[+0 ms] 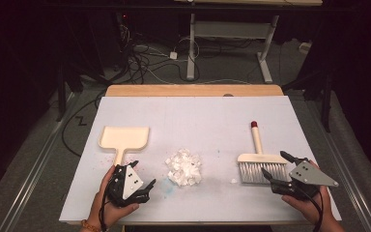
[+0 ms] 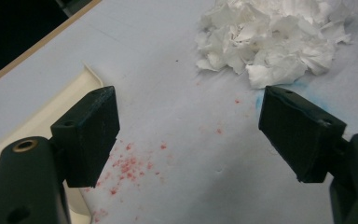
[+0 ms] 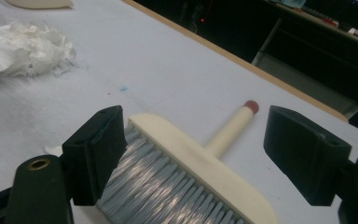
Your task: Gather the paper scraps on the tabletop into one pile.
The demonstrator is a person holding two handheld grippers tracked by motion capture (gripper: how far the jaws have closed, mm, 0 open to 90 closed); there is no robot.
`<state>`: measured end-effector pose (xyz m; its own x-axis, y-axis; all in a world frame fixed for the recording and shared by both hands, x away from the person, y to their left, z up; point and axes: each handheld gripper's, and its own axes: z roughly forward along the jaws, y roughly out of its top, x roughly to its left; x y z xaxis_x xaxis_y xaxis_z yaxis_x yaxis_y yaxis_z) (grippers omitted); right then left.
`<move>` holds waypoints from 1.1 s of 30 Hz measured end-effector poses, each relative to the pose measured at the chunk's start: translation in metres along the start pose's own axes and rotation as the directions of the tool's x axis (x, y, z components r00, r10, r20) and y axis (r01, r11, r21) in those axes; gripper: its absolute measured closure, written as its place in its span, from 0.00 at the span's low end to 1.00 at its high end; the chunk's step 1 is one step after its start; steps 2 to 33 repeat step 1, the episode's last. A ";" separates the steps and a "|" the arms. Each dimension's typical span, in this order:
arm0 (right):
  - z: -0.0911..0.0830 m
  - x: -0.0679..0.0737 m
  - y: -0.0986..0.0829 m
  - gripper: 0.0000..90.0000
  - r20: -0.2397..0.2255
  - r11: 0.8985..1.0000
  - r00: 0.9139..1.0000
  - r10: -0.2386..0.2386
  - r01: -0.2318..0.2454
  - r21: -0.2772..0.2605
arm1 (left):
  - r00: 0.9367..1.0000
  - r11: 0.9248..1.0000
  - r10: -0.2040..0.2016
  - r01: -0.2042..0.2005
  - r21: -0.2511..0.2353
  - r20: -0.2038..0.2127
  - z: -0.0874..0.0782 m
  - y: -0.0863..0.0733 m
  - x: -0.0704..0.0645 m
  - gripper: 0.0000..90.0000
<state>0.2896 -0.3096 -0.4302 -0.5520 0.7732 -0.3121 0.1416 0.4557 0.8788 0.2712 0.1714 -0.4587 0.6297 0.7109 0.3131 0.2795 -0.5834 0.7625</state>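
Note:
A cream dustpan [image 1: 124,137] lies at the left of the white table, its handle pointing toward me. My left gripper [image 1: 142,174] sits open just below that handle; in its own view the left gripper [image 2: 189,135] frames bare table with red specks, the dustpan [image 2: 37,123] edge at its left. A heap of torn white paper [image 1: 184,166] [image 2: 270,37] [image 3: 21,46] lies mid-table. A cream hand brush [image 1: 258,157] with grey bristles and a red-tipped handle lies at the right. My right gripper [image 1: 274,166] is open around the brush head [image 3: 200,163], not closed on it.
The white sheet [image 1: 193,121] covers a wooden table whose far edge [image 1: 193,90] shows. A faint blue smear [image 1: 168,186] marks the sheet near the paper. Cables and desk legs [image 1: 192,48] lie on the floor beyond.

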 end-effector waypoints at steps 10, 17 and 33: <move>0.000 0.000 0.000 0.23 0.000 1.000 1.000 0.003 -0.003 0.002 | 1.000 1.000 0.002 -0.002 0.001 -0.002 0.000 0.000 0.000 0.21; 0.000 0.000 0.000 0.23 0.000 1.000 1.000 0.003 -0.003 0.002 | 1.000 1.000 0.002 -0.002 0.001 -0.002 0.000 0.000 0.000 0.21; 0.000 0.000 0.000 0.23 0.000 1.000 1.000 0.003 -0.003 0.002 | 1.000 1.000 0.002 -0.002 0.001 -0.002 0.000 0.000 0.000 0.21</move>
